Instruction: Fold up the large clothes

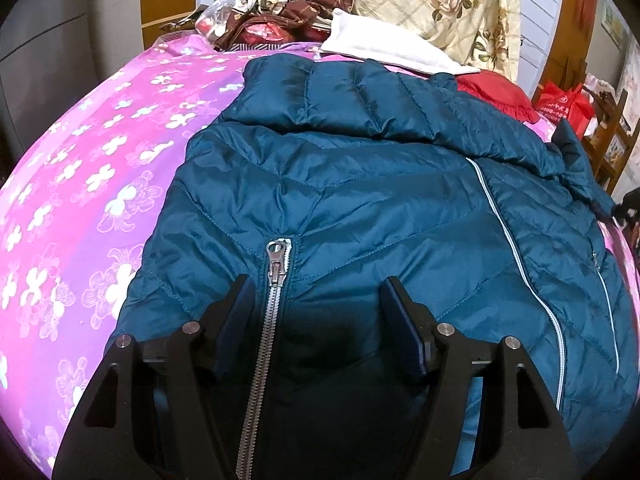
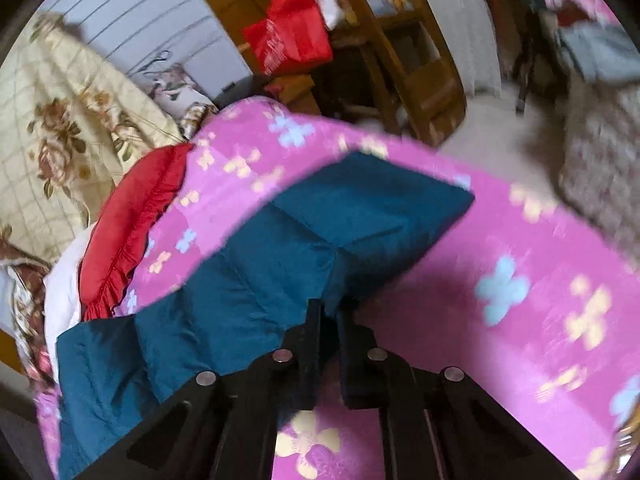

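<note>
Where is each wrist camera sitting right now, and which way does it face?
Left wrist: above the teal jacket, facing the bed's headboard end; left hand-held gripper open, straddling the zipper.
Right wrist: at the bed's edge, facing the room's wooden furniture; right hand-held gripper shut on a jacket fold.
Shared: jacket, pink floral sheet, red pillow, red bag.

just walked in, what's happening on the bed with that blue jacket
A person with a gripper in each hand is folding a teal puffer jacket spread on the pink floral bedsheet. The left gripper is above the front near the zipper, jaws open, holding nothing. The right gripper is shut on a part of the jacket, probably a sleeve.
</note>
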Tool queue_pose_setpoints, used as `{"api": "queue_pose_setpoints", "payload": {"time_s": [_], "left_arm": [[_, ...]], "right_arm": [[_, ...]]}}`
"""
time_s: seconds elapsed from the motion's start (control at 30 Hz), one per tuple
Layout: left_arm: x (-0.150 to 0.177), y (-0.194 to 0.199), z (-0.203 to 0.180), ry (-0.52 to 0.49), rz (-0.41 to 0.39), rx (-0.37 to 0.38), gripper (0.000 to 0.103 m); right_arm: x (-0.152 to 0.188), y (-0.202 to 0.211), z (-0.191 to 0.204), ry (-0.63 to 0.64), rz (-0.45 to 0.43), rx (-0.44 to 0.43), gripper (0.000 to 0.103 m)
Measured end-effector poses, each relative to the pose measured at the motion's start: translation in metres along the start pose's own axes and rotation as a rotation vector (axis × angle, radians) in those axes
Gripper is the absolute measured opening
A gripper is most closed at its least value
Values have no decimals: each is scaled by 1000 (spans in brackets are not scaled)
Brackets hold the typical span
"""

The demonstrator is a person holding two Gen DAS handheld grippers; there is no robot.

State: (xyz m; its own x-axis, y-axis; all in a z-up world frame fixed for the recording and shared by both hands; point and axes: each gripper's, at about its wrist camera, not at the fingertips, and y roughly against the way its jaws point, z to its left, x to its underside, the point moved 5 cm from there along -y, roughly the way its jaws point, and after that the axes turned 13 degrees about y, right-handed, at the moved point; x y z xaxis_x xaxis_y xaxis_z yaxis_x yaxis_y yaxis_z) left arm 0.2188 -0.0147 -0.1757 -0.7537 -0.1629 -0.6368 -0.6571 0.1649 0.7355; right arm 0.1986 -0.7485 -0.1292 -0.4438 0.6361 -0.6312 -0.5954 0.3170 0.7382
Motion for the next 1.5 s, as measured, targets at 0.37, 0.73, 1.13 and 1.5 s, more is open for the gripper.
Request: {"api": "queue_pose_setpoints", "payload": {"time_s": [0.37,0.73,1.13,1.5], "left_arm": [[-3,20,13,34,-27,15,66],[-31,64,58,122,-151,-19,66],[-33,62,72,158,-120,5,66],[-30,46,49,129,-101,25,66]], "right_arm": [[-42,165,181,425,-265,15,5],[157,215,462,880,-149,-460,5],[159,108,270,476,56,-277,53],[71,48,-8,-118,40,-184,53]]}}
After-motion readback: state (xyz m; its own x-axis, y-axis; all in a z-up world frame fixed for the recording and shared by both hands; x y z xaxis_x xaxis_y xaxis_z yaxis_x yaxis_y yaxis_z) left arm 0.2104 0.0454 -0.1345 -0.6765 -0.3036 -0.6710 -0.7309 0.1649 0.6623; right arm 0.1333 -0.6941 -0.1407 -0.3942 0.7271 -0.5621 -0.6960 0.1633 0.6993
